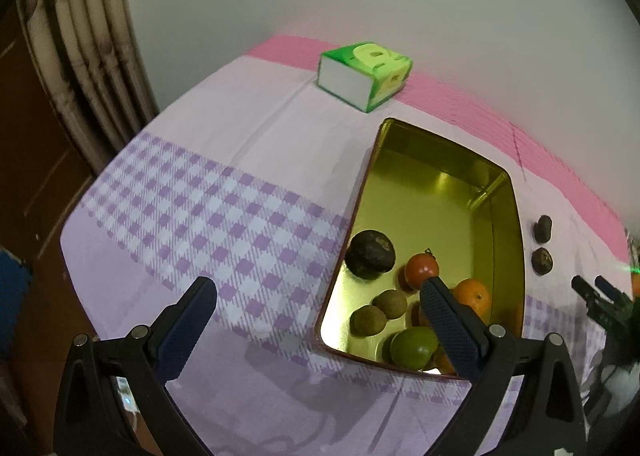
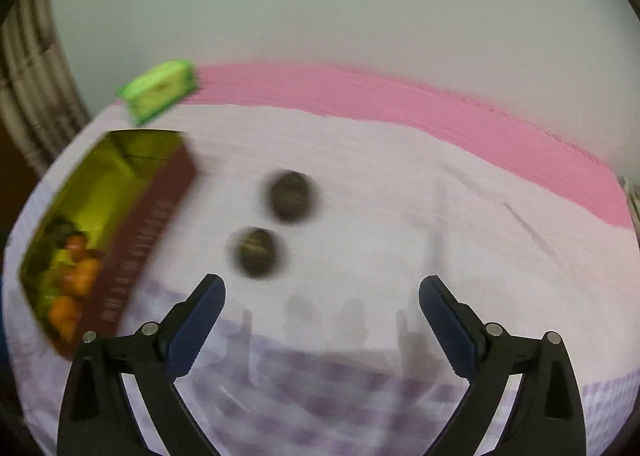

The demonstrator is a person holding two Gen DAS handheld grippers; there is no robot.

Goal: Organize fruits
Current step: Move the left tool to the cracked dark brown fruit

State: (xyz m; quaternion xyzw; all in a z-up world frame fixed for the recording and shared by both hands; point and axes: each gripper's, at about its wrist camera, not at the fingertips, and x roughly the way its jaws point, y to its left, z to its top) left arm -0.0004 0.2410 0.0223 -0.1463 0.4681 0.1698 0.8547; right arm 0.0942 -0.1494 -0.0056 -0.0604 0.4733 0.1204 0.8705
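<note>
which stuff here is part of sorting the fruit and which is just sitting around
Part of the job:
gold tin
fruit already in it: dark fruit, tomato, orange, green fruit, brown pair
two dark fruits still on the cloth

Just lying about:
green tissue box
checked tablecloth
curtain
</note>
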